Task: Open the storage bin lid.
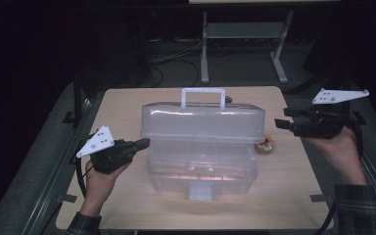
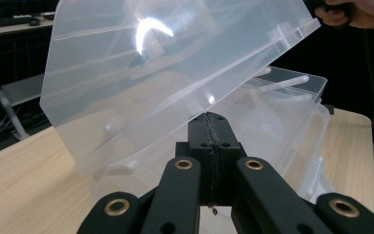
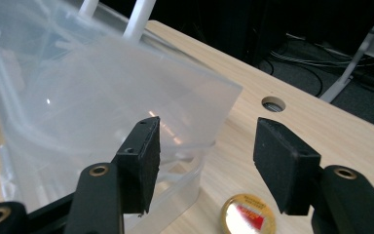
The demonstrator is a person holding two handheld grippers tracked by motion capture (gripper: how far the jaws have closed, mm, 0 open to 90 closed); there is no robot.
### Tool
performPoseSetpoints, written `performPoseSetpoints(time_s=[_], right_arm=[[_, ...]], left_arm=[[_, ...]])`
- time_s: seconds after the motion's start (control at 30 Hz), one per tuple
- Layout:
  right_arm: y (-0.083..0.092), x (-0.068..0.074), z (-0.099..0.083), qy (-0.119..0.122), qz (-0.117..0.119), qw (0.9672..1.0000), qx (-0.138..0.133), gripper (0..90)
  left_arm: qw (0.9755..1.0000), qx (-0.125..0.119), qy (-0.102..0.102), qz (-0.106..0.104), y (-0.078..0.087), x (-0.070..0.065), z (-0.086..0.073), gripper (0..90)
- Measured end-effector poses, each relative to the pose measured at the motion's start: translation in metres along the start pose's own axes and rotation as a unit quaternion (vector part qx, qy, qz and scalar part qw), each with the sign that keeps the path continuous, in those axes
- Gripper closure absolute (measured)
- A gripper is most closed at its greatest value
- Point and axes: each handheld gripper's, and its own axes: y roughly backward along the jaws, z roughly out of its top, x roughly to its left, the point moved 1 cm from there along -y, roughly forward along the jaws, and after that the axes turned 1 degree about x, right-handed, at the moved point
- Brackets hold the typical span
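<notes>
Fingers of the left gripper pinch shut on the raised lid of a clear plastic box mid-surface, propping it open, while the right gripper, half open and empty, hovers beside it.

A glossy, translucent plastic box sits on a matt, pale wood-grain table.

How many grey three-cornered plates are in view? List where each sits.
2. One plate tops the left gripper at the box's left; the other tops the right gripper at the table's right edge.
</notes>
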Motion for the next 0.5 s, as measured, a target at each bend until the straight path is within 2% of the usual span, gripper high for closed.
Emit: performPoseSetpoints(time_s=[0.27, 0.5], right_arm=[[-0.005, 0.016, -0.024, -0.002, 0.008, 0.9999, 0.006, 42.0], [-0.009, 0.03, -0.034, 0.0, 0.017, 0.9998, 0.009, 41.5]], left_arm=[[1.0, 0.0, 0.0, 0.001, -0.001, 0.002, 0.002, 89.9], [1.0, -0.002, 0.001, 0.0, -0.002, 0.004, 0.004, 89.9]])
